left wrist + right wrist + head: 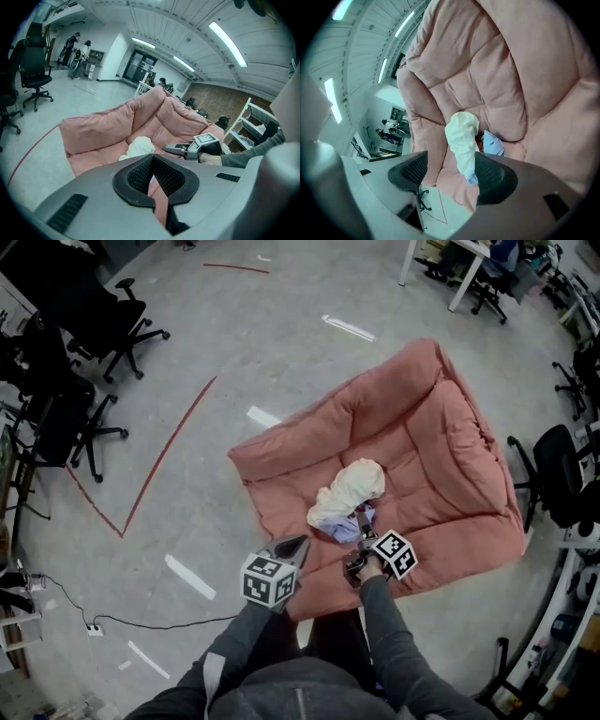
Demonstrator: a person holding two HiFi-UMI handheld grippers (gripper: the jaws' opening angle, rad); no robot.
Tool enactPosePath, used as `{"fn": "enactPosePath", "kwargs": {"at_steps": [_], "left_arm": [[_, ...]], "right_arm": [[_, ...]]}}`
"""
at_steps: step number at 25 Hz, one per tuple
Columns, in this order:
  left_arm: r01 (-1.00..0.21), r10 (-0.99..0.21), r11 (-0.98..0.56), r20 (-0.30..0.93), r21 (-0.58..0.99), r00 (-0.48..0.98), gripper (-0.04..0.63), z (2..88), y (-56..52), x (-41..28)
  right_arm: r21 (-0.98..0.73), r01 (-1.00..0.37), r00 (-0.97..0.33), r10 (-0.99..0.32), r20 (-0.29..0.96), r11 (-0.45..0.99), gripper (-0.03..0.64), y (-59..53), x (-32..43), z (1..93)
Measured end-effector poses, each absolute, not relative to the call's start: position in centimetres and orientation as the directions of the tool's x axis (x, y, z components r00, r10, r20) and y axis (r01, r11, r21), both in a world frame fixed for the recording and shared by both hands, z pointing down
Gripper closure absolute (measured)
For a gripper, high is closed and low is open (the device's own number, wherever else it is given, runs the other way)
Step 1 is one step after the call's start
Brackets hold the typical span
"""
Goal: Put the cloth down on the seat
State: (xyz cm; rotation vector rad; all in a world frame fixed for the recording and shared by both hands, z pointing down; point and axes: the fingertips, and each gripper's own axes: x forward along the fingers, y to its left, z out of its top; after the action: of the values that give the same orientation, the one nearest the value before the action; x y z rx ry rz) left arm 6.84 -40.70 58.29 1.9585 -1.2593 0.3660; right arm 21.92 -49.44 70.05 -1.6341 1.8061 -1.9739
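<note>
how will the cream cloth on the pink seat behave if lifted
The cloth lies crumpled in soft folds, so it is probably floppy and would sag and unfurl. It looks thin, so likely light. Pushed across the padded seat, it would probably bunch rather than slide.

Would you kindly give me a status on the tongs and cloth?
Left tongs shut, empty. Right tongs open, by the cloth. It lies on the pink seat. Nothing in the way.

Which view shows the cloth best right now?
Head view: nearly the whole cloth shows, bunched on the pink seat. Right gripper view shows it close but partly behind a jaw; left gripper view shows only its top.
</note>
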Motion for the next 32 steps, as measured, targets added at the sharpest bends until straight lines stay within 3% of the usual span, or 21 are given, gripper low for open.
{"fn": "enactPosePath", "kwargs": {"at_steps": [17, 32], "left_arm": [[-0.836, -0.739, -0.283, 0.449, 0.471, 0.503, 0.588, 50.6, -35.1, 3.0], [-0.741, -0.671, -0.525, 0.333, 0.418, 0.663, 0.589, 45.7, -27.4, 2.8]], "right_arm": [[-0.867, -0.494, -0.605, -0.692, 0.394, -0.063, 0.347, -40.3, 14.3, 55.4], [-0.742, -0.63, -0.493, -0.857, 0.153, 0.23, 0.351, -28.8, 11.8, 45.0]]}}
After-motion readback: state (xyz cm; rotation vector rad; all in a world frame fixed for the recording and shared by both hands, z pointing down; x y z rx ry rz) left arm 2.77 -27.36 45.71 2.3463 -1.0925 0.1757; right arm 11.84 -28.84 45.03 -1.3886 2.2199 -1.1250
